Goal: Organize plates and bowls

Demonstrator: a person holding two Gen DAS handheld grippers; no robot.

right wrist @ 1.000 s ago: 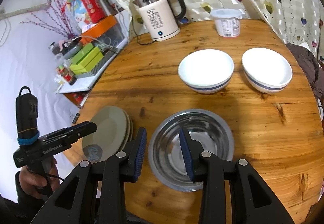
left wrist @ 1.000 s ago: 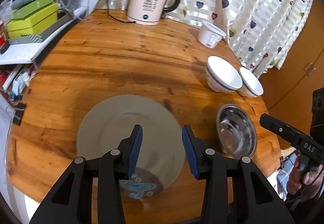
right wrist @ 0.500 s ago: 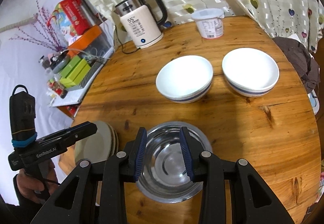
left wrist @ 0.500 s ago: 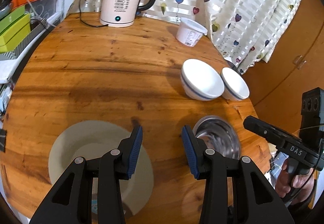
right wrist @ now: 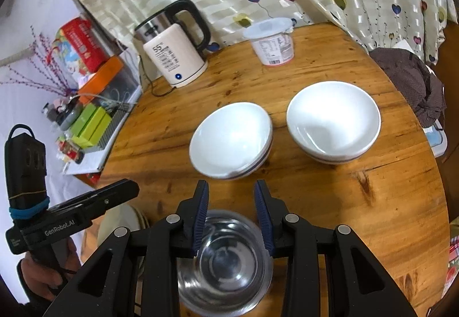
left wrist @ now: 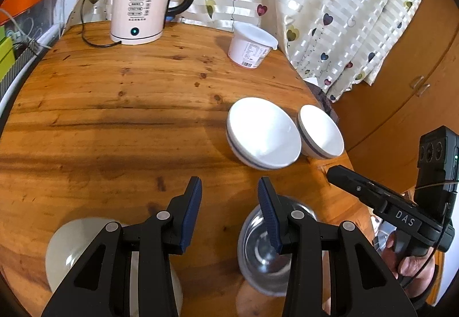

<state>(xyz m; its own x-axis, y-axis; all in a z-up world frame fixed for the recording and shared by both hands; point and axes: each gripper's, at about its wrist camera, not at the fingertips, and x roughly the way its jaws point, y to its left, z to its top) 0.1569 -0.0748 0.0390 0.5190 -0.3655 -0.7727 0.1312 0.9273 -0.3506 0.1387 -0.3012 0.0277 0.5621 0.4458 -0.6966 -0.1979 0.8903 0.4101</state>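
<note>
Since a second ago both views have slid across the worktop [left wrist: 114, 122]: the plate stack [left wrist: 74, 248] has dropped to the lower left of the left wrist view, and the two white bowls have drawn closer to both tools. The steel bowl [right wrist: 226, 265] sits at the near edge, directly under the right tool [right wrist: 231, 213], whose jaws stand part open with nothing between them. Just beyond its tips lies the nearer white bowl [right wrist: 229, 139], straight ahead; the farther white bowl [right wrist: 332, 119] stands just beside that one, to its right, not touching. The left tool [left wrist: 229, 213] is likewise part open and empty, over bare wood between plates and steel bowl. The right hand looks better placed for either white bowl. Round bowls offer no long axis, so a rim grip from any side would serve. The farther bowl stands near the worktop's right edge; open room lies to the left, toward the kettle [right wrist: 175, 53] and tub [right wrist: 271, 41].
</note>
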